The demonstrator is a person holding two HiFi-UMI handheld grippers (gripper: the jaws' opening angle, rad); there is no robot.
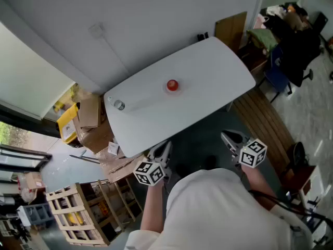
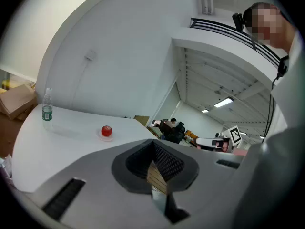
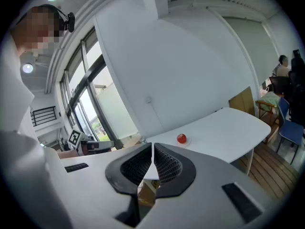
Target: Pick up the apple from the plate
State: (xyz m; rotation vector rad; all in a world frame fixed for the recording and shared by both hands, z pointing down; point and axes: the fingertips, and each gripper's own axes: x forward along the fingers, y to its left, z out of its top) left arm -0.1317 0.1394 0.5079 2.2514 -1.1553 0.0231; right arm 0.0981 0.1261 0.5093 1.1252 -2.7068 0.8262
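Note:
A red apple (image 1: 172, 85) rests on a small clear plate (image 1: 172, 90) near the middle of a white table (image 1: 208, 61). Both grippers hang short of the table's near edge, well away from the apple, and hold nothing. My left gripper (image 1: 163, 151) is shut, its jaws pressed together. My right gripper (image 1: 229, 138) is shut too, with only a thin seam between its pads. From the left gripper (image 2: 153, 149) the apple (image 2: 106, 130) lies far ahead to the left. From the right gripper (image 3: 152, 148) the apple (image 3: 181, 138) sits ahead, slightly right.
A water bottle (image 1: 118, 104) stands at the table's left end, also in the left gripper view (image 2: 46, 109). Cardboard boxes (image 1: 89, 112) and wooden crates (image 1: 78, 215) crowd the floor to the left. A blue chair (image 1: 278, 77) and clutter stand beyond the right end. A white wall backs the table.

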